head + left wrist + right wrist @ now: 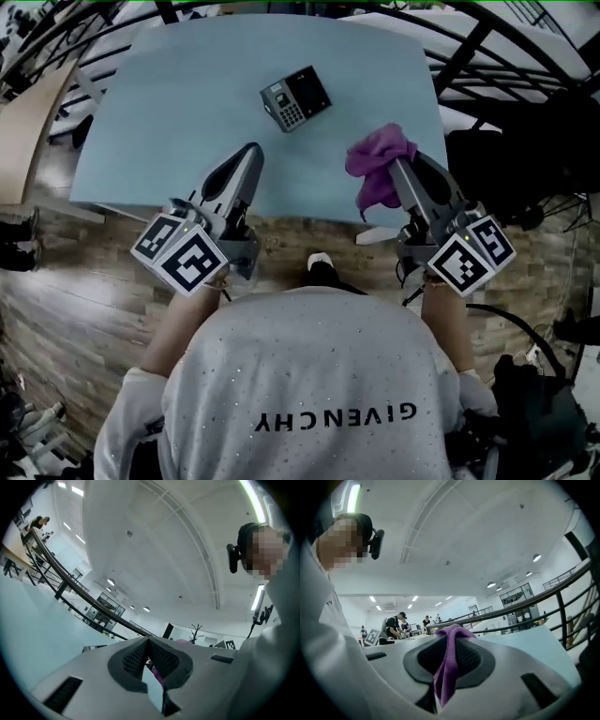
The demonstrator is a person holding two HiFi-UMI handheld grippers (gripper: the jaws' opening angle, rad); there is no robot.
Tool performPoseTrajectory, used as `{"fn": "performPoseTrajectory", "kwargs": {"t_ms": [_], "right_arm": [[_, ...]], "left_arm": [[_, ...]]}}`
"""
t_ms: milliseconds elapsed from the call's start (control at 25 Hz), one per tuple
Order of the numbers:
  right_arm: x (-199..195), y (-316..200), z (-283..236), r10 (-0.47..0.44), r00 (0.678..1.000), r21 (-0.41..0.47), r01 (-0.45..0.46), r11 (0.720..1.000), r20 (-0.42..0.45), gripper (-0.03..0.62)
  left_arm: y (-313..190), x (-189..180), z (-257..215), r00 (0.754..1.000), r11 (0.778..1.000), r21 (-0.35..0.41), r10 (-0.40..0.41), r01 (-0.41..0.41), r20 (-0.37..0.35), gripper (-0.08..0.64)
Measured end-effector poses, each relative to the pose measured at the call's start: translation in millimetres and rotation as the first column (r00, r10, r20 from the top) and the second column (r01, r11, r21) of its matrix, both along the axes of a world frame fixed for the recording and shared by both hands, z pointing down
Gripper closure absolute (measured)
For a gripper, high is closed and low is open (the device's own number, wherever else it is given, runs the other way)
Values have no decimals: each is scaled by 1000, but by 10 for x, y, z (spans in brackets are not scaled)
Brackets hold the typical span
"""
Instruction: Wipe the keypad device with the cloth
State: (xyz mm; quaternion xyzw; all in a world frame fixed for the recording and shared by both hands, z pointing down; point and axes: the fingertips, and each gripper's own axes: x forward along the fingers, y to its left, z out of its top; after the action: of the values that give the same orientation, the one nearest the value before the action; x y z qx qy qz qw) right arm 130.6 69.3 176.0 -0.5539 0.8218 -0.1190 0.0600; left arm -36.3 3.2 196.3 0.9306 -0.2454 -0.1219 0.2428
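Note:
The keypad device [295,97], dark with a grey keypad, lies on the pale blue table [169,112] toward its far middle. My right gripper [398,169] hovers over the table's near right part, shut on the purple cloth [378,161], which bunches at the jaw tips and hangs down. In the right gripper view the cloth [446,665] runs as a strip between the closed jaws of the right gripper [451,633]. My left gripper [251,152] is shut with nothing in it, near the table's front edge, short of the device. In its own view the left gripper [149,643] has its tips meeting.
Black railings [469,56] curve round the table's far and right sides. Wooden floor [66,281] lies below the near edge. A dark chair or bag [506,159] stands to the right. People work at desks [396,627] in the distance.

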Motion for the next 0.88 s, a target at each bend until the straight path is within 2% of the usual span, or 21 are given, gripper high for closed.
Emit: {"fn": "performPoseTrajectory", "kwargs": {"t_ms": [160,240,400,560,680,800,880], "right_arm": [[91,-680,-35,-139,990,8,139,990,-12,543],[131,-997,4,-193,981,3,193,981,3,543],[70,-1427,139,-322,947,-13,322,947,10,543],[-122,-1709,351,-411,908,-19,410,912,-83,543],[-255,-1899,559,-428,893,-49,425,904,-141,543],[-348,-2160,911,-449,879,-86,441,893,-161,543],[-399,-2295,1074,-463,873,-94,453,886,-153,543]], "left_arm": [[-405,35,82,993,993,-27,-115,116,8,560],[-595,26,223,987,985,-57,-160,161,35,560],[-829,-33,545,962,956,-118,-257,267,98,560],[-942,-52,695,925,917,-139,-358,374,126,560],[-978,39,757,916,908,-149,-370,393,156,560],[-1127,154,941,918,918,-128,-350,376,188,560],[-1246,157,1021,916,920,-101,-357,379,183,560]]}}
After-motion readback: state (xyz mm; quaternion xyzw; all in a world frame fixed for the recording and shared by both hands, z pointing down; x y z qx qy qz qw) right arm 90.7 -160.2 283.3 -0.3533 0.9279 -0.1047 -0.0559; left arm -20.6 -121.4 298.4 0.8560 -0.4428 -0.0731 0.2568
